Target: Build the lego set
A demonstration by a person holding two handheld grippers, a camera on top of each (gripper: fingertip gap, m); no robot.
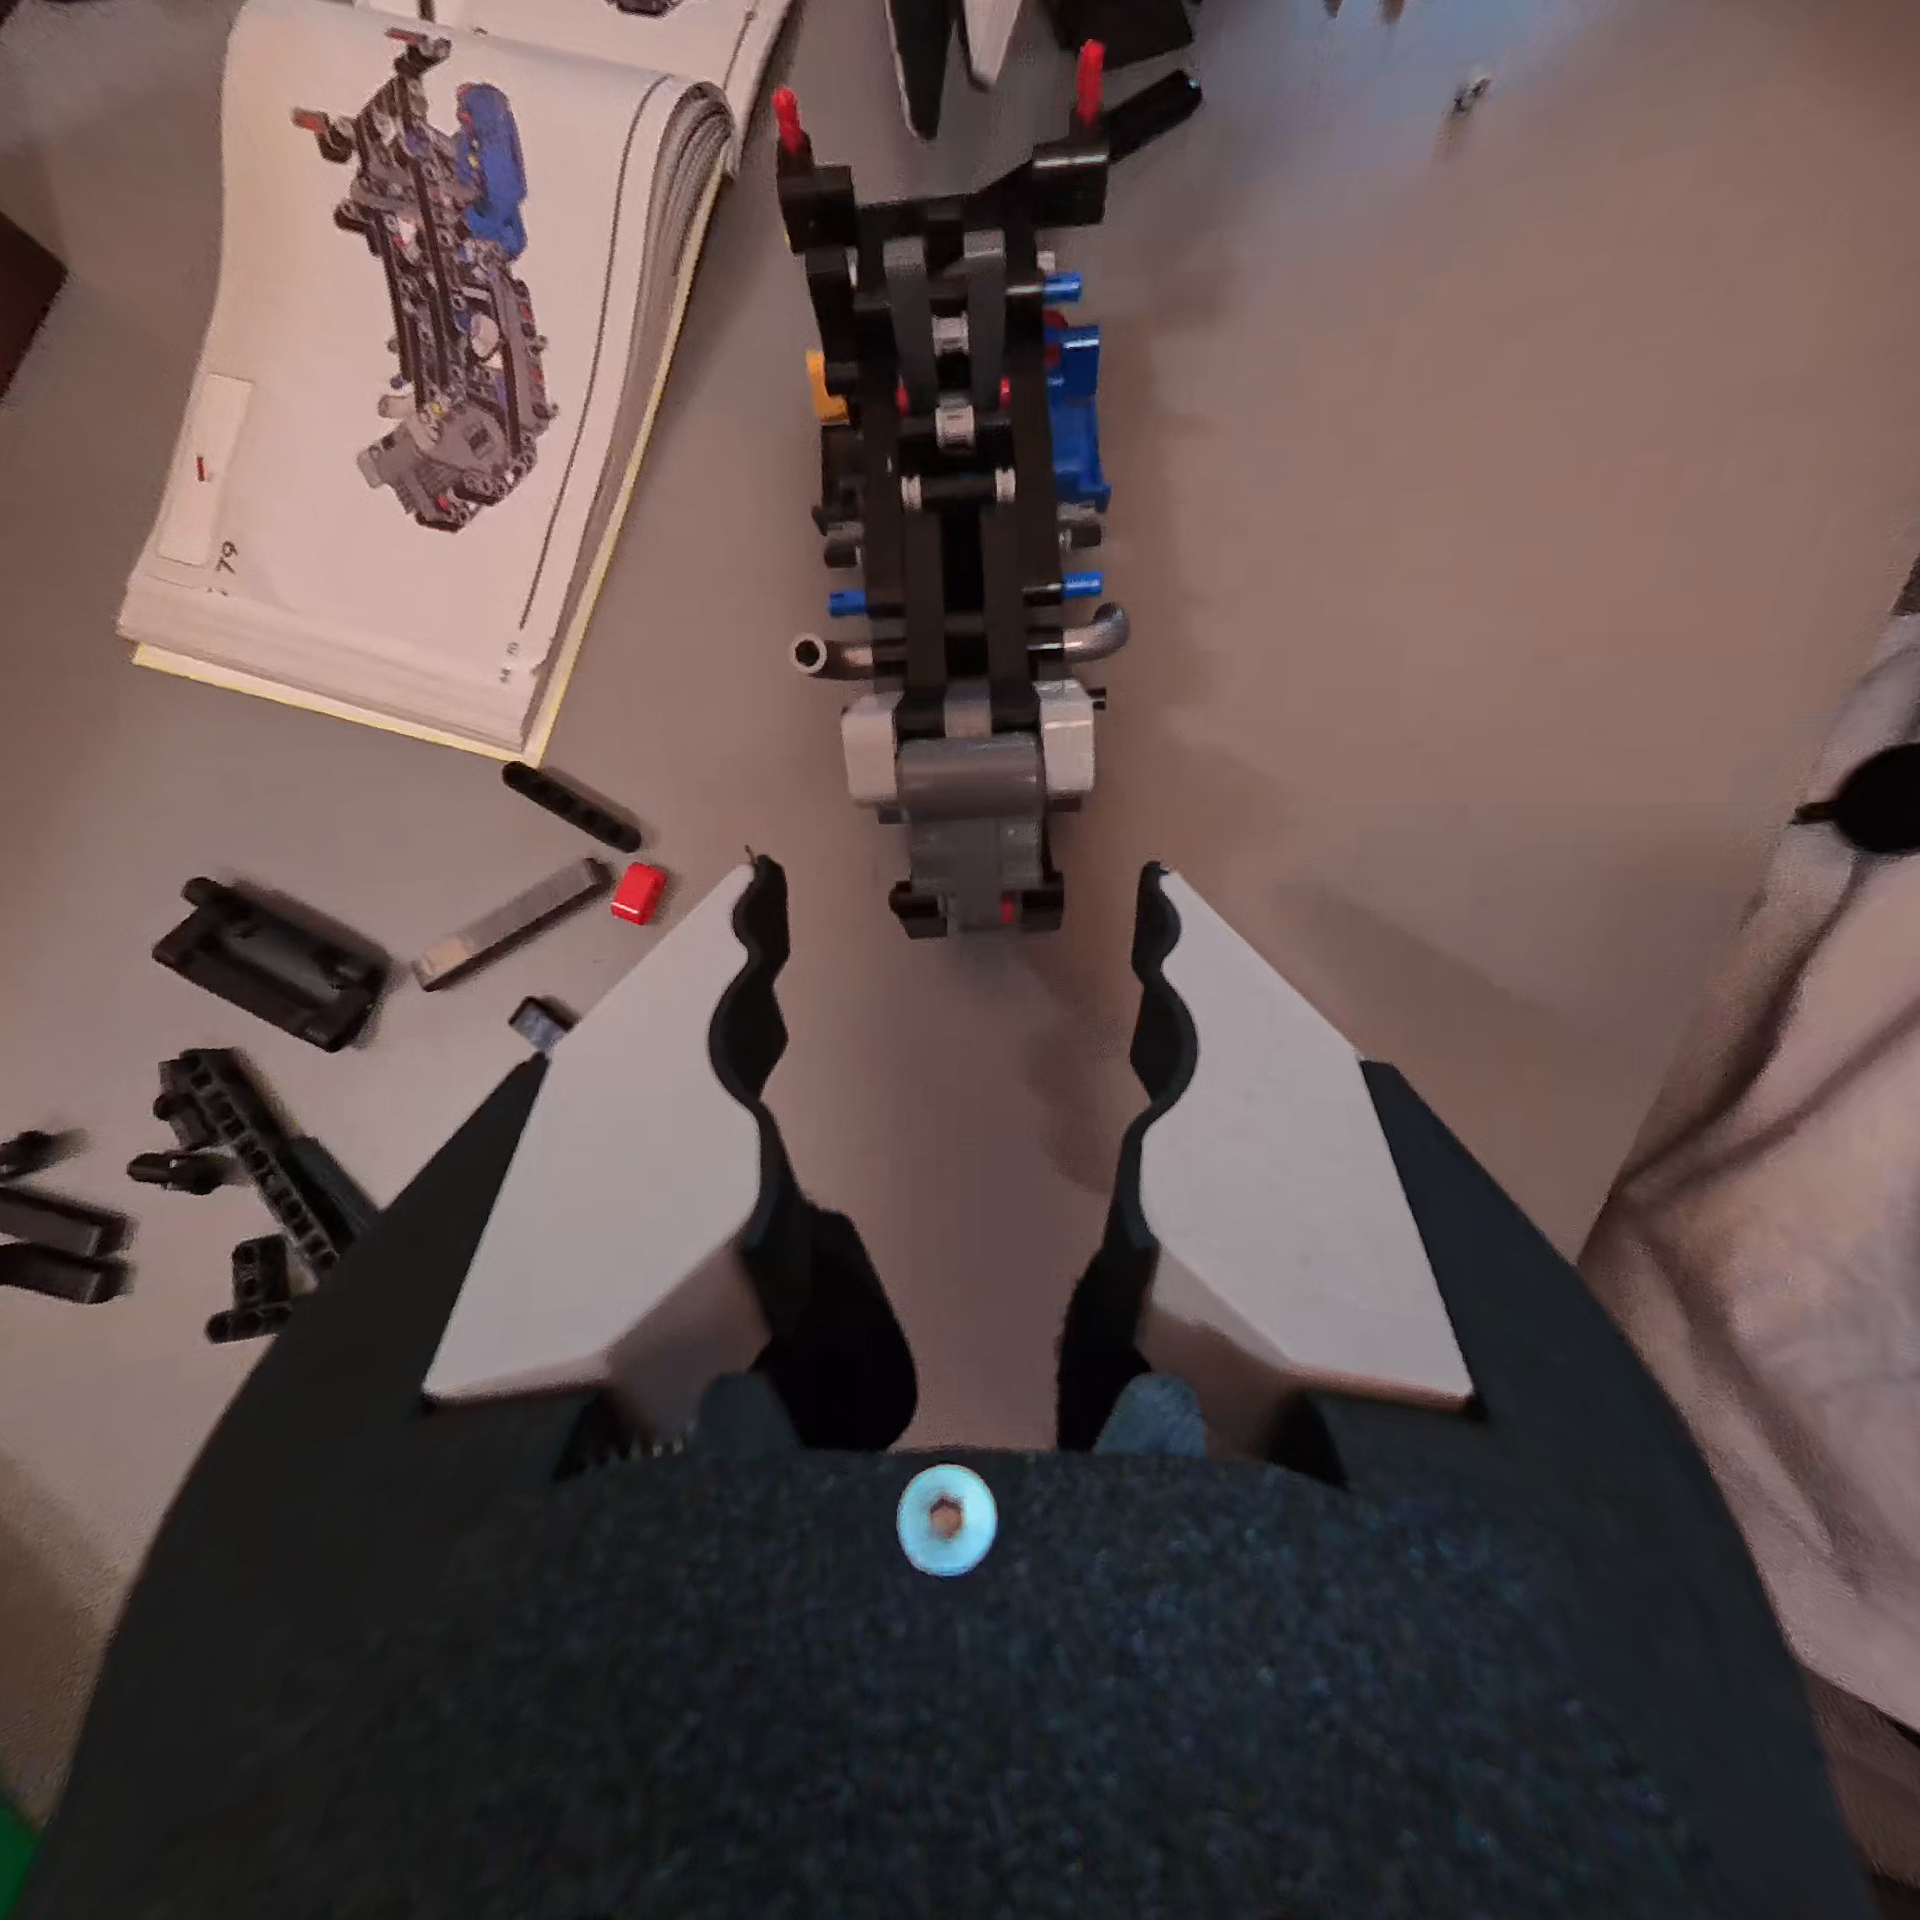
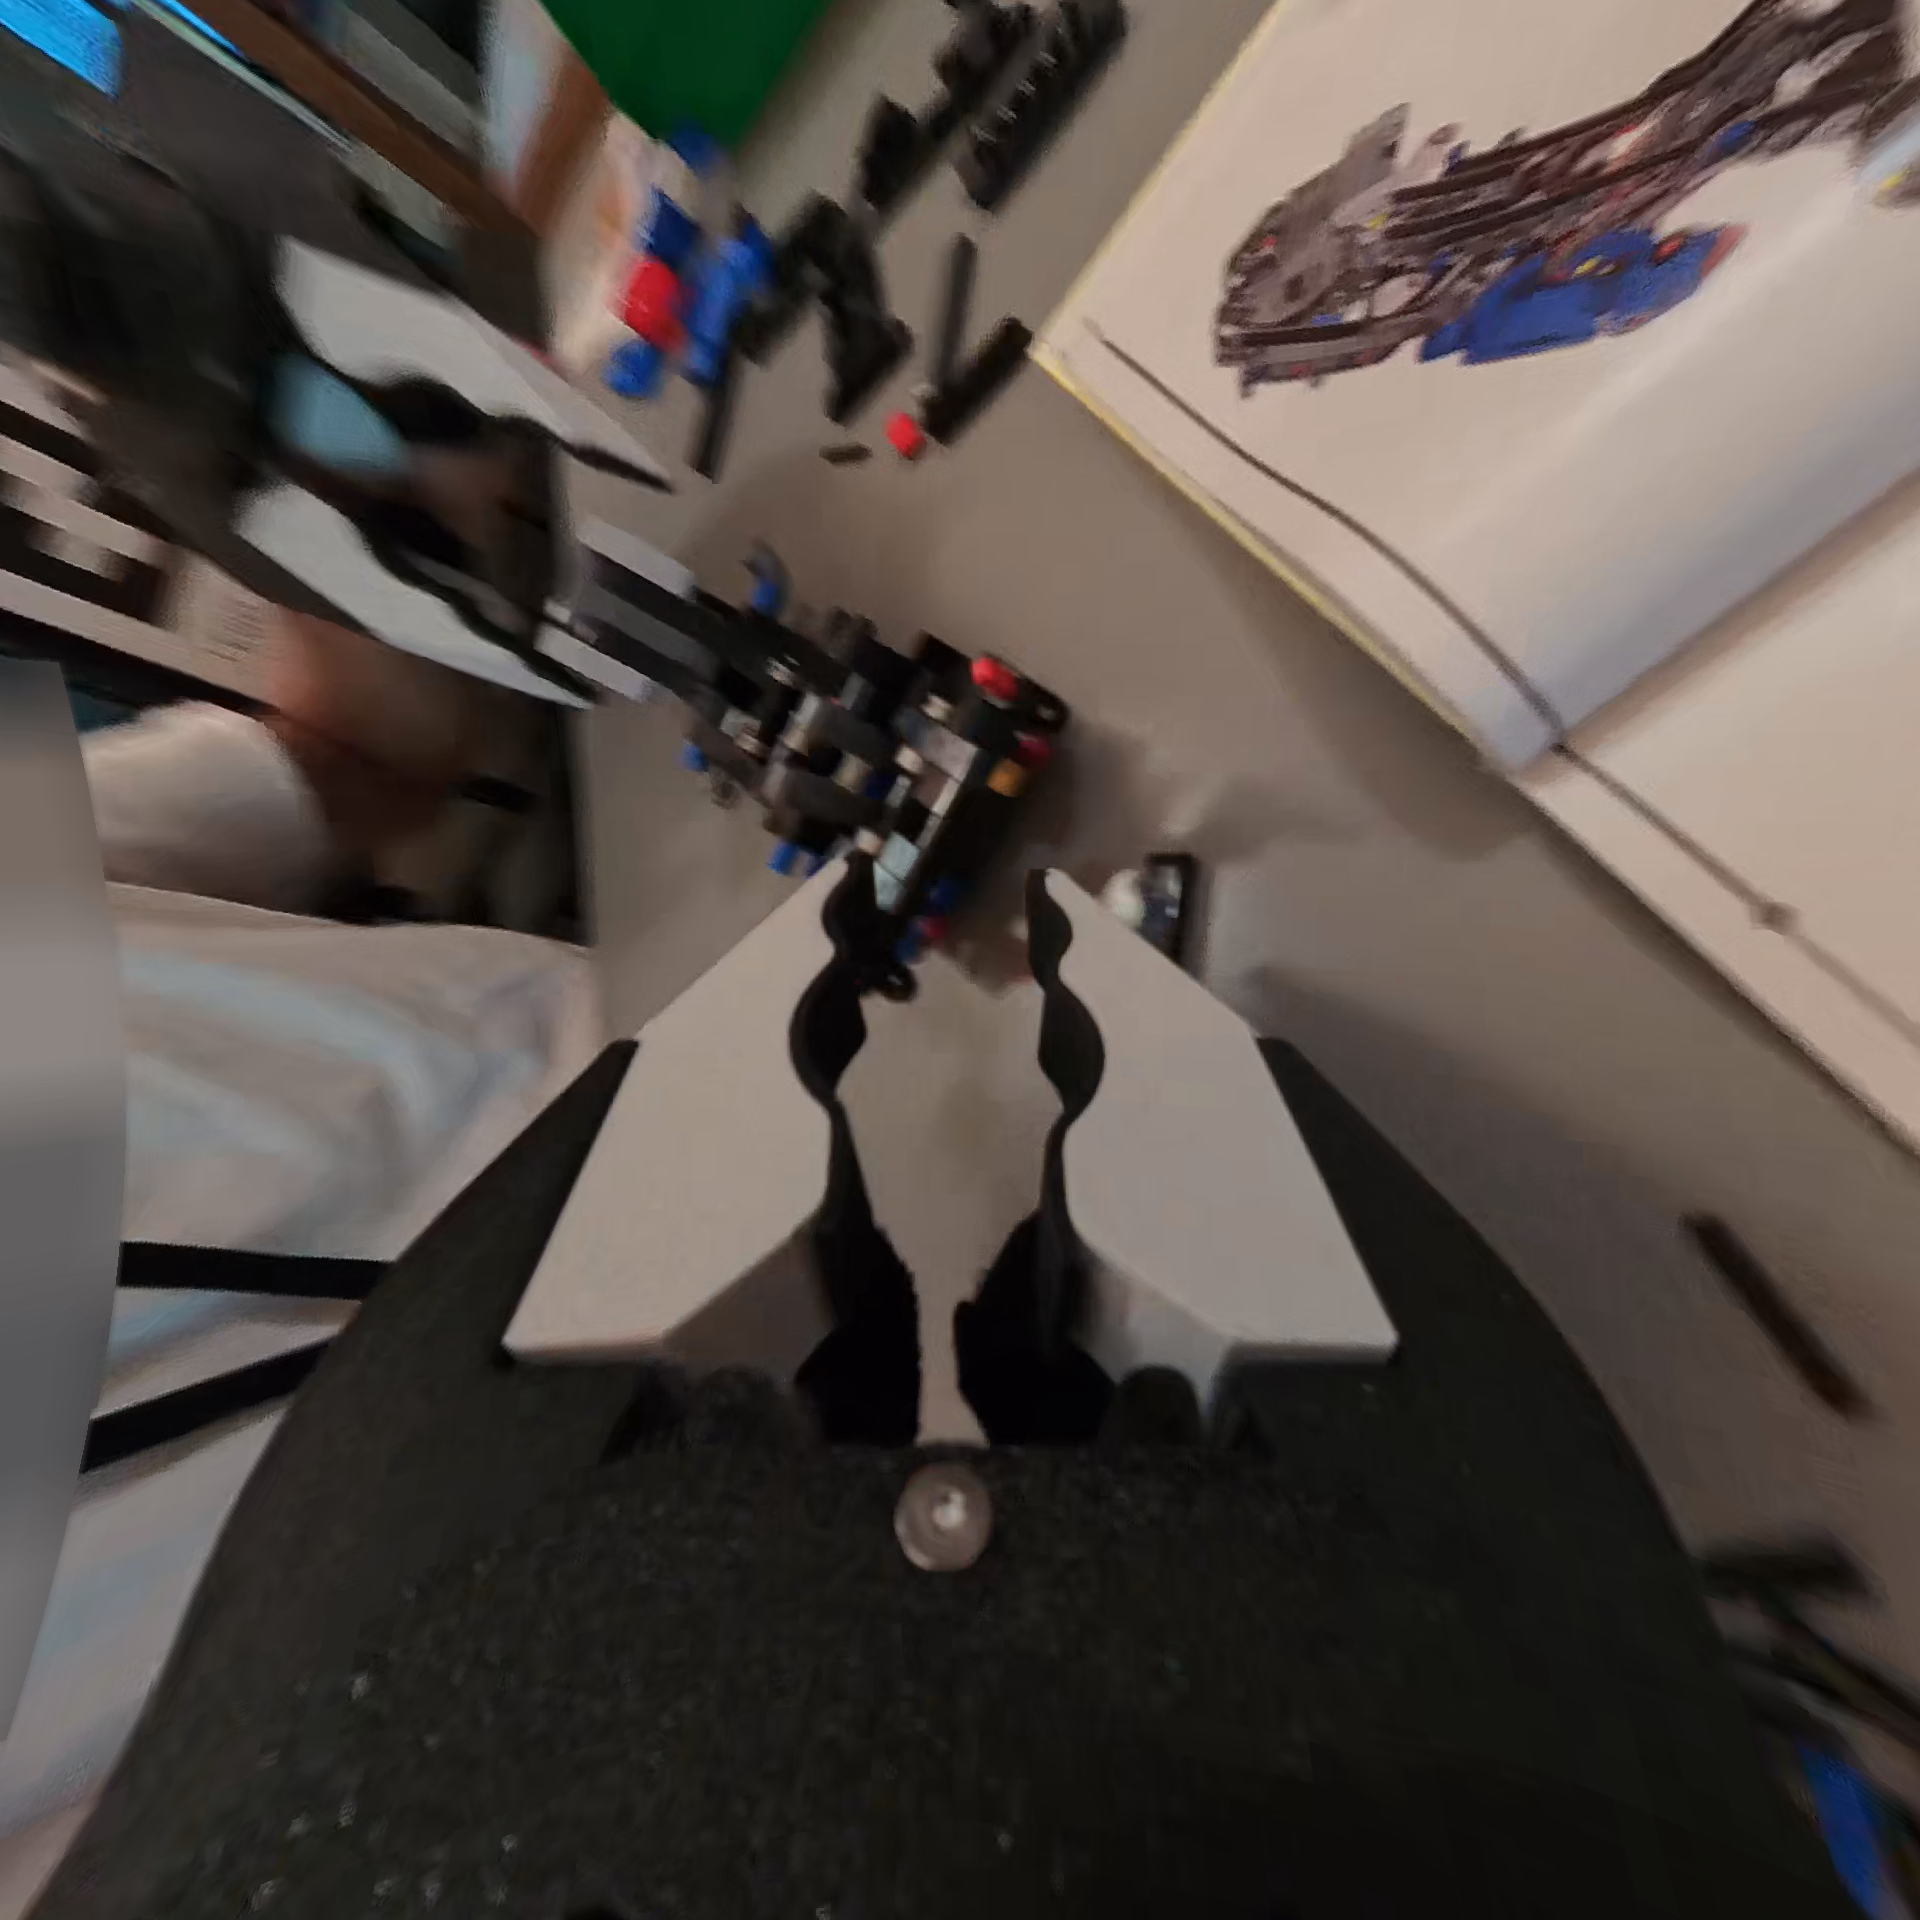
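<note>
The partly built lego model point(image 1: 961, 540), black with grey, blue and red parts, lies lengthwise on the grey surface, its grey end toward me. My left gripper point(image 1: 956, 878) is open and empty, its fingertips just short of that grey end, one to each side. In the blurred right wrist view my right gripper point(image 2: 945, 878) is open and empty. Its left fingertip is right beside the model's point(image 2: 862, 748) other end. The left gripper point(image 2: 468, 540) shows at the model's far end. The right gripper's tips point(image 1: 951, 62) show beyond the model in the left wrist view.
An open instruction booklet point(image 1: 416, 343) lies left of the model; it also shows in the right wrist view point(image 2: 1558, 468). Loose parts lie at left: a black beam point(image 1: 571, 805), a grey beam point(image 1: 509, 925), a red piece point(image 1: 637, 894), a black panel point(image 1: 270, 961). Pale cloth point(image 1: 1766, 1247) at right. My hands' fingertips stand some 15 cm from each other. The left tips stand about 7 cm off the red piece point(image 1: 637, 894). Look for it in the right wrist view point(image 2: 900, 431) too.
</note>
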